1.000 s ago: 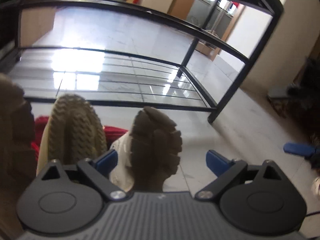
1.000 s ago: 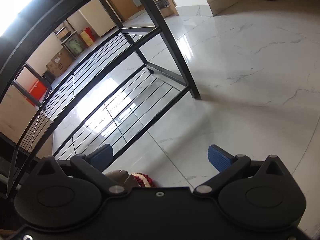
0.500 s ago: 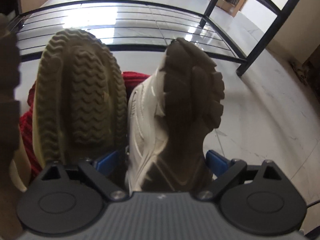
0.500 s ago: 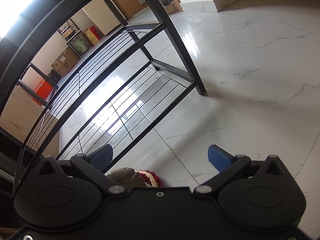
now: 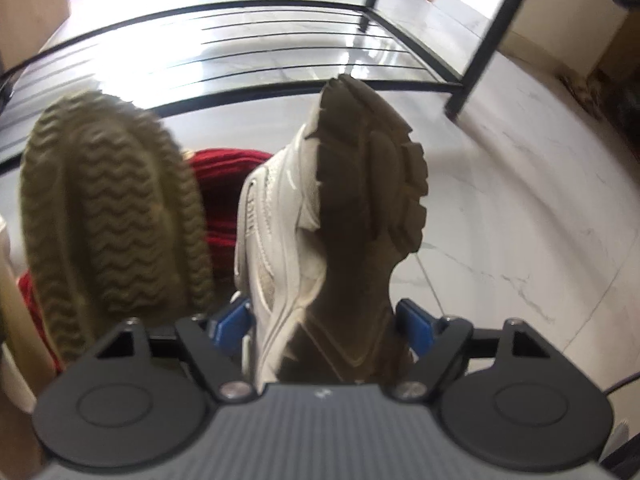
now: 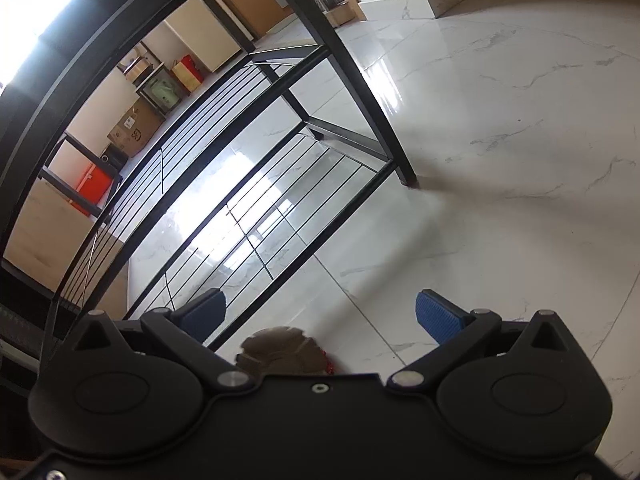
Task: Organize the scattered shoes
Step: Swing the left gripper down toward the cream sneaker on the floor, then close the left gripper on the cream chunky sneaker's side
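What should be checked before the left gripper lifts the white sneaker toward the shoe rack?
1. White sneaker between the left gripper pads while the jaws are closing: ok.
2. Pads pressing firmly: cannot tell.
3. Olive-soled shoe outside the grip: ok.
4. Bottom shelf of the black shoe rack free: ok.
5. Right gripper open, holding nothing: ok.
6. Red fabric free of the sneaker: cannot tell.

A glossy white marble-look tile floor fills the room, with bright window glare reflected at 9 o'clock. A black metal rack with thin wire shelves stands on it. Toward 11 o'clock sit cardboard boxes, an orange bin and pale wooden cabinets.
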Demonstrator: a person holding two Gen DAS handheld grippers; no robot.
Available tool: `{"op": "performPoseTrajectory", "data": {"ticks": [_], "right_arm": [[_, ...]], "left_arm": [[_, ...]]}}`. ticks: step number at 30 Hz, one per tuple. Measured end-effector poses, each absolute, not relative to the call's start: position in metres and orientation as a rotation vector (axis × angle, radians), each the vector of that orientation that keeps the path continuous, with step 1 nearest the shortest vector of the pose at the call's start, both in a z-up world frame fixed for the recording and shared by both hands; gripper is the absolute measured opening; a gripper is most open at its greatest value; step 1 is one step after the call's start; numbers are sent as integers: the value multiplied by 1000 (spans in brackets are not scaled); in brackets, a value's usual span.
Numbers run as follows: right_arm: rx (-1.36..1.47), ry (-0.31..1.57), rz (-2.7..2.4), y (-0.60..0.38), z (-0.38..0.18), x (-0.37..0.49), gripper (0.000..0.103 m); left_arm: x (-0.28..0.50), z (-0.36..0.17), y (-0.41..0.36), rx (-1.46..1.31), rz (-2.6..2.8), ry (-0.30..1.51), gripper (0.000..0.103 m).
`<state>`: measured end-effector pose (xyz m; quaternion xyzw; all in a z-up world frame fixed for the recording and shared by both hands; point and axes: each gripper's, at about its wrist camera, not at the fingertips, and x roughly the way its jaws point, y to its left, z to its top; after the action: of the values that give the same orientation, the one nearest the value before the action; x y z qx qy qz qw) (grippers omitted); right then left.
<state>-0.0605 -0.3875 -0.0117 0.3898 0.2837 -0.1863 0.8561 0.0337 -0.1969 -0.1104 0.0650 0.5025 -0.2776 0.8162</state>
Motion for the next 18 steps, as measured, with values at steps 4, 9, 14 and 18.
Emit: {"op": "performPoseTrajectory", "data": {"ticks": [4,9,14,18], "right_arm": [[847,549,-413,-399,-4,-71,103],[859,459,-501,-428,10,-96,103],[869,451,-600,-456,5,-122,103],[919,459,-635,-468,-7,-130,103]], "left_arm": [[36,-104,-216,120,-622,1068,60],[43,-93,-262,124,-759,1104,50],[51,-88,-251,29,-844,1154,49],[52,-88,-247,33,-874,1173,49]]}}
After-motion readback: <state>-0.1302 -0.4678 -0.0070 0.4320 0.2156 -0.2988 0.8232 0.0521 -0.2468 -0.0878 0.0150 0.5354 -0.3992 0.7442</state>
